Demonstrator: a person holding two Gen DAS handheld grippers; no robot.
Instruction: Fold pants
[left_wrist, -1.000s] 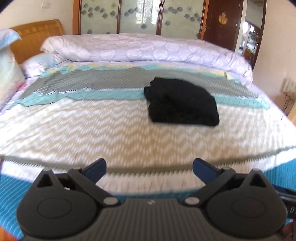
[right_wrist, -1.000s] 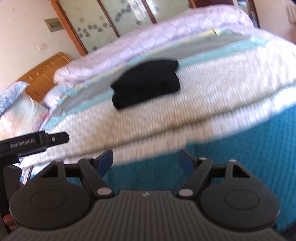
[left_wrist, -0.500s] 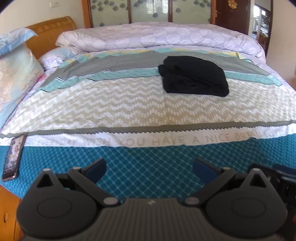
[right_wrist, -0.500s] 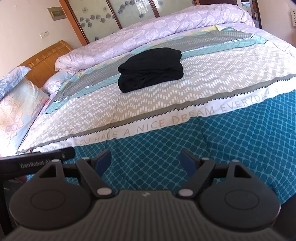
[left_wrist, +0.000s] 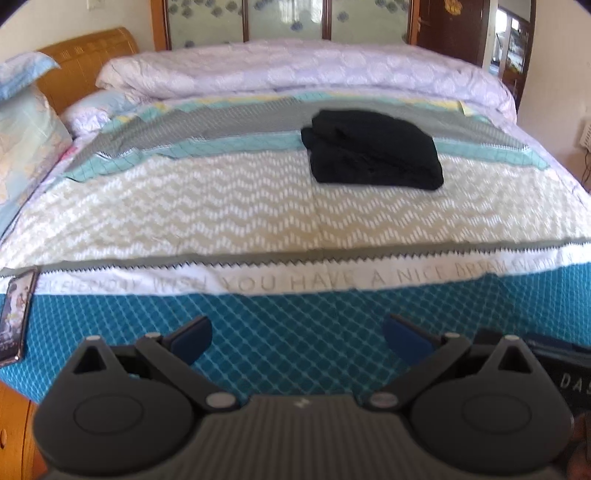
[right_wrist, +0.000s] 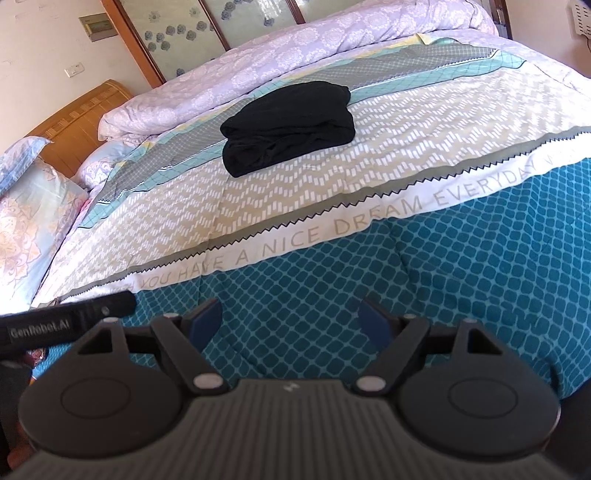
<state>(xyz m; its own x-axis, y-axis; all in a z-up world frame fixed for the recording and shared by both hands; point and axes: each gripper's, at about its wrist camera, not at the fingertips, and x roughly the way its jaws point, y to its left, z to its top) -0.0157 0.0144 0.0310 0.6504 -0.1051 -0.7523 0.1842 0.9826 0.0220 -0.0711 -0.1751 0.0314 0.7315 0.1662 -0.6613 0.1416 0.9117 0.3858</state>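
Compared with half a second earlier, both cameras sit slightly nearer the bed, so the one pair of black pants (left_wrist: 373, 149) appears a little larger. It lies folded in a compact bundle at upper centre of the frame, on the single patterned bedspread (left_wrist: 236, 206). Two grippers show: left gripper (left_wrist: 297, 341) and right gripper (right_wrist: 290, 321), each with jaws spread apart, holding nothing, over the teal band. One phone (left_wrist: 14, 317) lies at the left edge.

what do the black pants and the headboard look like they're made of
Black pants: soft matte fabric, possibly knit; the folded bundle sags and creases without shine. Headboard: probably wood with a glossy amber finish, with carved panels; grain is too blurred to confirm.
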